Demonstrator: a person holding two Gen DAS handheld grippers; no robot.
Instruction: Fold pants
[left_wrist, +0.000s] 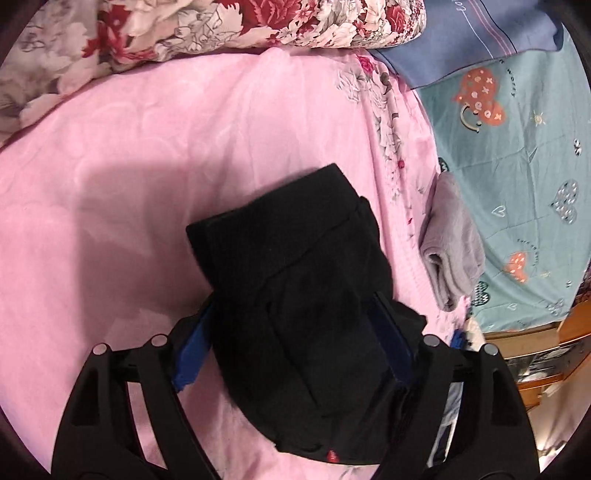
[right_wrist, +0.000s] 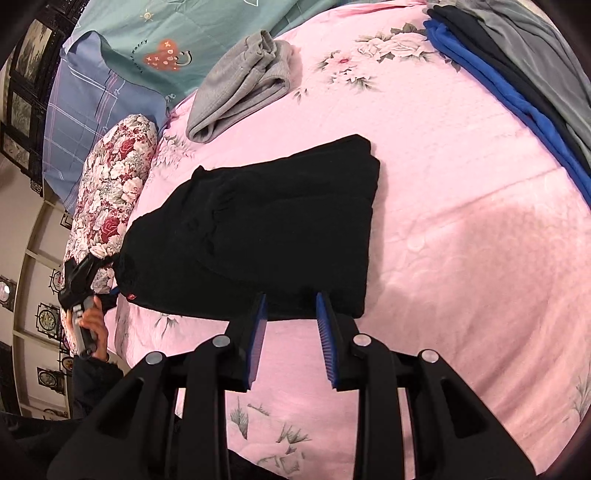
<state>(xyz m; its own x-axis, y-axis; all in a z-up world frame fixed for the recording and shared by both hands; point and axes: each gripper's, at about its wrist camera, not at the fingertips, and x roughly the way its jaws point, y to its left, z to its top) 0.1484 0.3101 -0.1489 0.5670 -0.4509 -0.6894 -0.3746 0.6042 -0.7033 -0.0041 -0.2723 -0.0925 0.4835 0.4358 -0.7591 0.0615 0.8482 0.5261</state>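
In the left wrist view, the black pants were seen folded into a thick bundle on the pink bedspread. The near end of the bundle was lodged between the blue-padded fingers of the left gripper, which were spread wide on either side of the cloth and appeared to be pressed against it; a firm clamp could not be confirmed. A small red tag was visible at the bundle's nearest edge. A folded grey garment was seen to the right of the pants, at the edge of a teal quilt. A red floral pillow and a blue pillow were seen at the far side.

In the right wrist view, the pants were shown as a flat, roughly rectangular fold in the middle of the bedspread. The right gripper was held with its jaws partly open, its fingertips at the near edge of the fold; nothing was gripped between them. The left gripper was seen at the left end of the pants, held in a hand. The grey garment lay beyond the pants, apart from them. A stack of blue, black and grey clothing was seen at the upper right.
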